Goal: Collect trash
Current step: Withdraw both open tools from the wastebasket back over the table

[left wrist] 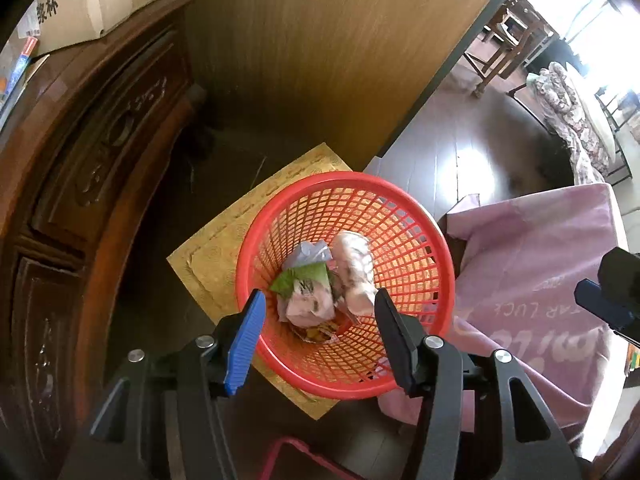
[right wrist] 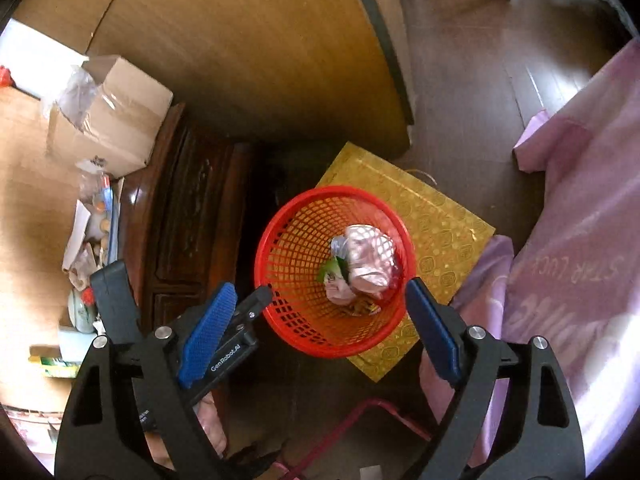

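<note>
A red mesh basket (left wrist: 400,232) stands on the floor and holds crumpled pink wrapping (left wrist: 354,276), a green wrapper (left wrist: 300,280) and a grey plastic bag (left wrist: 312,250). My left gripper (left wrist: 320,300) hangs over the basket's near rim, open, with nothing between its fingers. In the right wrist view the same basket (right wrist: 296,248) with the pink trash (right wrist: 368,260) lies below my right gripper (right wrist: 320,288), which is wide open and holds nothing. One blue pad (left wrist: 600,308) of the right gripper shows at the right edge of the left wrist view.
The basket rests on a gold patterned mat (right wrist: 448,240). A carved dark wood cabinet (left wrist: 80,200) stands to the left with cardboard boxes (right wrist: 108,120) on top. A pink bedcover (right wrist: 580,240) lies to the right, and a wood panel (left wrist: 320,60) stands behind. A pink frame (right wrist: 380,408) is on the near floor.
</note>
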`<state>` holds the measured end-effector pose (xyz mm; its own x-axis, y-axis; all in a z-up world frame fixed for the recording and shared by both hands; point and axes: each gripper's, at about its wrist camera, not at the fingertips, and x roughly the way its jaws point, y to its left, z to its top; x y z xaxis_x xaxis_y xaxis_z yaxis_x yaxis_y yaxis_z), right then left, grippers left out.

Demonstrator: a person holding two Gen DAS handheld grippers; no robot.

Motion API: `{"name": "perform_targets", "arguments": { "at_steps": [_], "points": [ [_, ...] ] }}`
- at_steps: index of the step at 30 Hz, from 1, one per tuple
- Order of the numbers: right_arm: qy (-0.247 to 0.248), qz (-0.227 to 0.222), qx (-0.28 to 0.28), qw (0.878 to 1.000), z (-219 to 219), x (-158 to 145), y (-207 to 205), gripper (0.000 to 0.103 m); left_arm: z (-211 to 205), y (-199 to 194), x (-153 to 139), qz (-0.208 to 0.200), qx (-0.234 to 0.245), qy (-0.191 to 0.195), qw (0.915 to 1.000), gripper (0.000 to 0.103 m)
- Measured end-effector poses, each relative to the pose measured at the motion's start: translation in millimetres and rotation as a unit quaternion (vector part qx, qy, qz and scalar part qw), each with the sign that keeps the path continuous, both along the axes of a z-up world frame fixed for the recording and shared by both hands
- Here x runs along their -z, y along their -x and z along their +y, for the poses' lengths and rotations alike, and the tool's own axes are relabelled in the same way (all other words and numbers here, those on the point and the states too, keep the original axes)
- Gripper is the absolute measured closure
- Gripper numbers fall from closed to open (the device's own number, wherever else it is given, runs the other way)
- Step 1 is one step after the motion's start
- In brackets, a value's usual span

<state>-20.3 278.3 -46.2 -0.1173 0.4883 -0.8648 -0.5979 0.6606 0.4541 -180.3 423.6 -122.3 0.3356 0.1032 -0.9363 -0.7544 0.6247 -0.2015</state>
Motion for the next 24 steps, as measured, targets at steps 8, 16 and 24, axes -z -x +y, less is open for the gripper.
{"name": "perform_targets", "arguments": {
  "at_steps": [8, 16, 24],
  "points": [
    [-0.024, -0.04, 0.033, 0.998, -40.4, -32.7, -5.1, 0.019, -21.7, -15.8, -23.3, -0.008, 0.036, -0.017, 0.9992, 0.047],
    [-0.037, -0.089, 0.099, 0.99, -123.1, -70.4, -30.5, 0.017, -65.8, -49.8, -65.4, -0.032, 0.085, -0.047, 0.9948, 0.04],
    [-0.027, -0.146, 0.159, 0.976, -223.8, -83.7, -48.3, 0.015, -123.6, -87.5, -95.1, -0.045, 0.144, -0.068, 0.9862, 0.036]
  ]
}}
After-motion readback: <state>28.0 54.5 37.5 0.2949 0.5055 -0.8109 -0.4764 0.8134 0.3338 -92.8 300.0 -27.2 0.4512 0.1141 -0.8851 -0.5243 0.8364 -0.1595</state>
